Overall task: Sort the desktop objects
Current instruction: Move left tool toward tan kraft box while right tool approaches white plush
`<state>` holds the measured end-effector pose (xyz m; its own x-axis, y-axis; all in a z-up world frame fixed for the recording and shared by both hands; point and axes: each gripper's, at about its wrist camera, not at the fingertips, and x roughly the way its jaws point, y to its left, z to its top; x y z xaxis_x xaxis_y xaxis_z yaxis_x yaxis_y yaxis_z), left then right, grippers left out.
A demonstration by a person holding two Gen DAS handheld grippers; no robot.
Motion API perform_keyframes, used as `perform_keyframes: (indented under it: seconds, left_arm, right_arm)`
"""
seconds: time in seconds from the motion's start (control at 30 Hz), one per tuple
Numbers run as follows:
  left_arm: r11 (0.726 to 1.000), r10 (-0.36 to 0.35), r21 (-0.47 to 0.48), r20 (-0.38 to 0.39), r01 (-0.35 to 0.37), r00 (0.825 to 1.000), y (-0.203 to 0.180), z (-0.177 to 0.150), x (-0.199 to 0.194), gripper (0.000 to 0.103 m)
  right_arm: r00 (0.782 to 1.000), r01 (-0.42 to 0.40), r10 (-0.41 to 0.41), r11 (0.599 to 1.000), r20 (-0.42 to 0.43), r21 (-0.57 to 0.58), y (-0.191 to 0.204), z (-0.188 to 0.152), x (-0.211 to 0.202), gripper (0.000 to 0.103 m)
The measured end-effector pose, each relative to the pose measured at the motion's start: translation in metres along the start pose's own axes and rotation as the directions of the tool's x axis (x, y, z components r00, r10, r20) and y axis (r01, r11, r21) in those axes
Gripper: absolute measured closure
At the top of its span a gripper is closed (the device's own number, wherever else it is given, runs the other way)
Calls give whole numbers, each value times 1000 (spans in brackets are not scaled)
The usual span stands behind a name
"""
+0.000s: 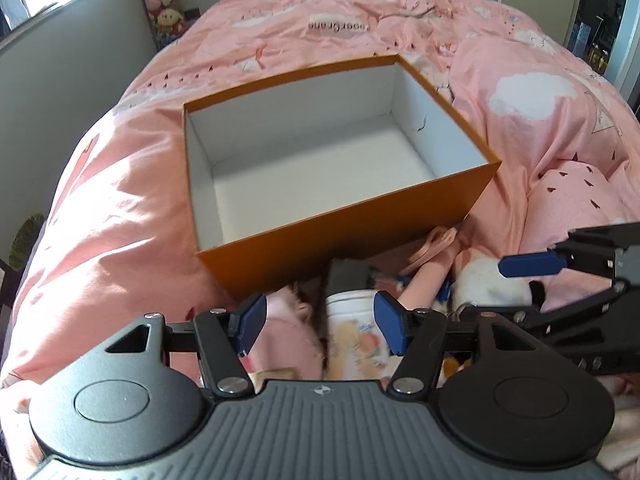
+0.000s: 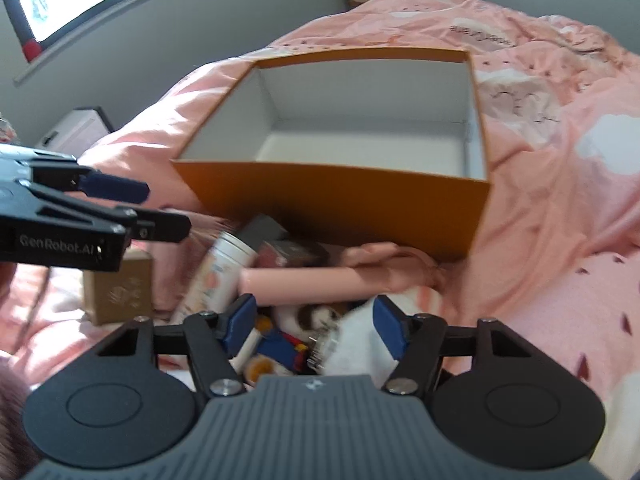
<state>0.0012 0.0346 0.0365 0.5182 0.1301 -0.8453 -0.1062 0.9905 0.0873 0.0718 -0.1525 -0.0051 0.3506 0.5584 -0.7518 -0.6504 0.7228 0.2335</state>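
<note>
The bed [image 1: 120, 184] carries the empty box [image 1: 400, 132] ahead of both tools; the clutter lies below them. Your left tool [image 1: 320, 322] gapes wide over the bottle [image 1: 352, 344], so drop straight and square; right tool [image 2: 314, 326] is equally wide

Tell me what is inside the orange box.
The orange box shows only its bare white floor and walls; nothing lies in it. Its near wall hides a strip of floor along the front edge, so that strip cannot be checked.
</note>
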Motion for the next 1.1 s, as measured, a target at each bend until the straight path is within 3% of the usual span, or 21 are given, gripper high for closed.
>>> perform_keyframes:
  seconds: [0.4,0.63,0.73,0.83,1.1]
  left_arm:
    - [990,-49,-136,-113,33,992,38,-7,23,35]
    - [984,-55,-173,-103,37,993,54,1,7,36]
    - [979,-103,-186,-130,78,986,63,13,1,36]
    - [988,-109,-130,-173,87,979,60,21,-2,35]
    - [991,-129,-22,-346,130,929,45,8,8,33]
  right_arm:
    - [999,-28,28,1000,-36,4,6,19,19,43]
    - [998,-27,28,999,-56,22,1,18,23,43]
    - [997,-30,32,999,-73,27,0,18,25,43]
    - [997,-26,27,999,-74,27,-1,19,25,43]
    - [996,-5,10,998,-86,60,-14,4,20,43]
